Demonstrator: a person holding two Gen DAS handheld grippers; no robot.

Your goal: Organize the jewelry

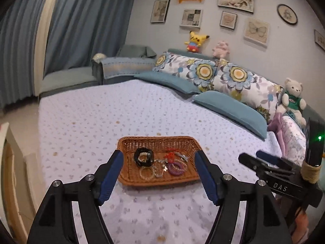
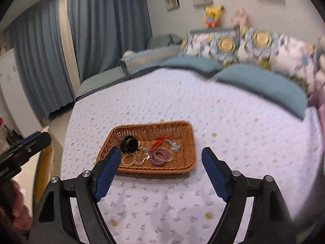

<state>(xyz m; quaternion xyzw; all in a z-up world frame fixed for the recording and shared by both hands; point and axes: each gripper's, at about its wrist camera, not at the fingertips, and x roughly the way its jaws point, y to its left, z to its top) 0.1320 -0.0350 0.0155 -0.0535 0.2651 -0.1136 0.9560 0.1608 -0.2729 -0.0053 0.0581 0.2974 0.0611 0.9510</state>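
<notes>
Both of my claws hang wide open with nothing between the blue pads: left claw (image 1: 159, 173), right claw (image 2: 161, 172). Just beyond them the wicker basket (image 1: 130, 142) sits on the near part of the bed (image 1: 85, 122), holding the jewelry (image 1: 160, 162): a black bracelet (image 1: 143, 157), a purple coil (image 1: 176, 168), clear bangles. Far right lie blue pillows (image 1: 231, 105).

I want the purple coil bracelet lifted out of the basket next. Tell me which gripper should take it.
Probably left. The left gripper is open and frames the purple coil bracelet in the wicker basket. The right gripper, also open, is similarly aimed, but its view is blurred.
</notes>
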